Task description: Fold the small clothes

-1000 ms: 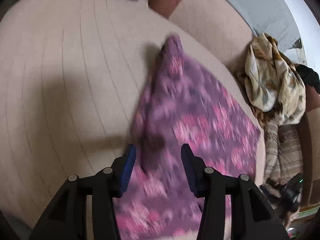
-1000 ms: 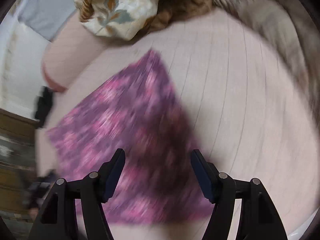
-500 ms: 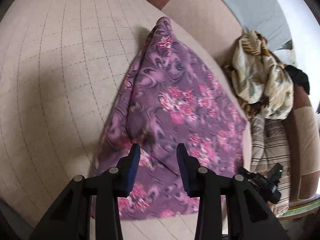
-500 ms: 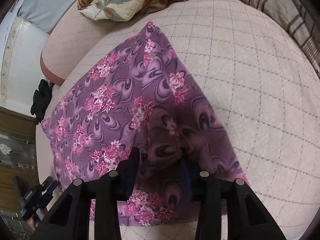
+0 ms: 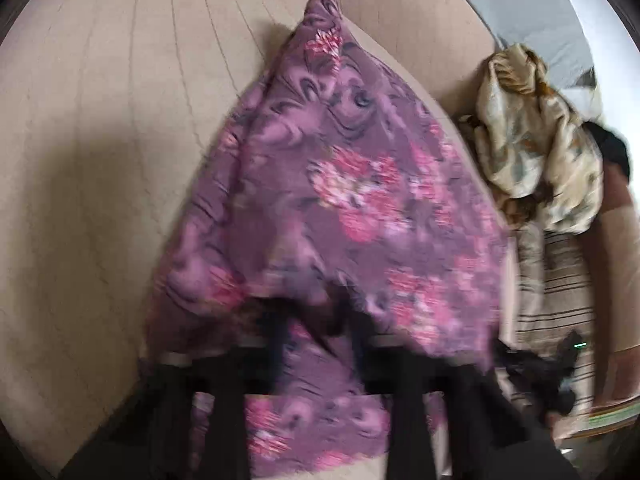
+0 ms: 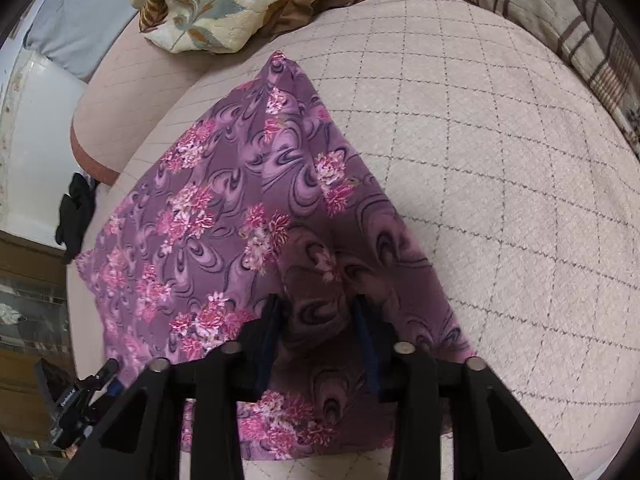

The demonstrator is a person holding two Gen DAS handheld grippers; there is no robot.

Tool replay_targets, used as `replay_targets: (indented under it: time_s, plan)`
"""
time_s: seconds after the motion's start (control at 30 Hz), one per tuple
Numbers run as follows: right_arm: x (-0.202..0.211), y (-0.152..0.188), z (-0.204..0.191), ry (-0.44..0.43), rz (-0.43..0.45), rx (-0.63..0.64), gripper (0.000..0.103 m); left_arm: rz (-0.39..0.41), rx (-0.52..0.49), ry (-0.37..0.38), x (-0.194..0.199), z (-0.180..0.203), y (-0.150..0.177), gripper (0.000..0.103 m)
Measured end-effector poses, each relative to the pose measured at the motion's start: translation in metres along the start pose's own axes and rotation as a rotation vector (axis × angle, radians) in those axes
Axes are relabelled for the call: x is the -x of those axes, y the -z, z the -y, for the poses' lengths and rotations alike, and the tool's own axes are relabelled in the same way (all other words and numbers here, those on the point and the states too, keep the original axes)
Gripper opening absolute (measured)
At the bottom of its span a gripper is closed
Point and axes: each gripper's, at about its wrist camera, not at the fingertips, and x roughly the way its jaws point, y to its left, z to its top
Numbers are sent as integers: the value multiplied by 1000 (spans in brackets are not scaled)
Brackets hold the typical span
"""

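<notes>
A purple cloth with pink flowers lies on the beige quilted cushion. My left gripper is shut on the cloth's near edge and lifts it, so the fabric drapes over the fingers; this view is blurred. In the right wrist view the same purple cloth spreads to the left, and my right gripper is shut on a raised fold of it at the near edge. The cloth's far corner points away in both views.
A cream leaf-print garment is heaped at the cushion's far side, also in the right wrist view. A striped blanket lies along the right. A dark tripod device stands beyond the cushion edge.
Both grippers have gone from open above the cloth to closed on its near edge. The left one has raised the edge, which now hangs over its fingers.
</notes>
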Motion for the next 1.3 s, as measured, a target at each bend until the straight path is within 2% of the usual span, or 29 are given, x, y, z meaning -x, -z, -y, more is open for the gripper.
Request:
replay_targets:
  time_s: [0.03,0.07,0.13,0.27,0.37,0.47,0.53,0.57,0.67,0.8,0.87,0.9,0.97,1.0,1.03,1.07,1.1,1.17,1.23,1.3]
  plan:
    - [1,0,-3,10,7,15,15,7,-5,4,1,-1,1,5]
    - [4,-1,-8,12,15,15,9,15,4,9,4,-2,1,4]
    - [15,-3,-11,2,45,19,7,34,-18,9,17,3,4,4]
    - [53,-6,-28,19,125,92,6,52,-37,60,54,8,17,4]
    - [72,-3,-36,65,145,134,6,6,-56,45,49,5,34,4]
    - [56,-5,-24,163,96,130,6,-66,-64,6,14,-3,41,4]
    - [27,-7,-9,197,3,107,6,-32,-99,-10,14,2,41,4]
    - [20,-8,-7,206,-13,100,6,-17,-130,-28,19,7,43,4]
    - [22,-10,-12,223,11,137,7,2,-167,-66,19,13,44,5]
    - [9,-5,-30,315,12,222,12,-4,-152,-30,17,6,42,10]
    - [11,-1,-36,347,31,253,19,10,-181,-36,27,3,44,19]
    - [14,1,-35,348,36,240,28,29,-184,-47,35,2,43,24]
    - [26,9,-30,317,49,192,37,122,-175,-102,60,-6,41,49]
    - [39,15,-30,287,80,167,48,169,-169,-128,73,-11,40,55]
    - [52,23,-34,242,120,165,67,203,-151,-150,86,-18,38,65]
    - [63,31,-39,204,153,172,76,208,-137,-153,91,-23,35,69]
    - [71,39,-44,174,182,179,88,201,-117,-152,95,-31,32,70]
    - [87,65,-54,106,235,188,89,156,-55,-125,91,-48,27,70]
    - [89,91,-68,20,231,209,90,106,1,-81,83,-60,26,70]
    - [89,112,-82,-28,219,243,90,91,31,-33,79,-64,25,70]
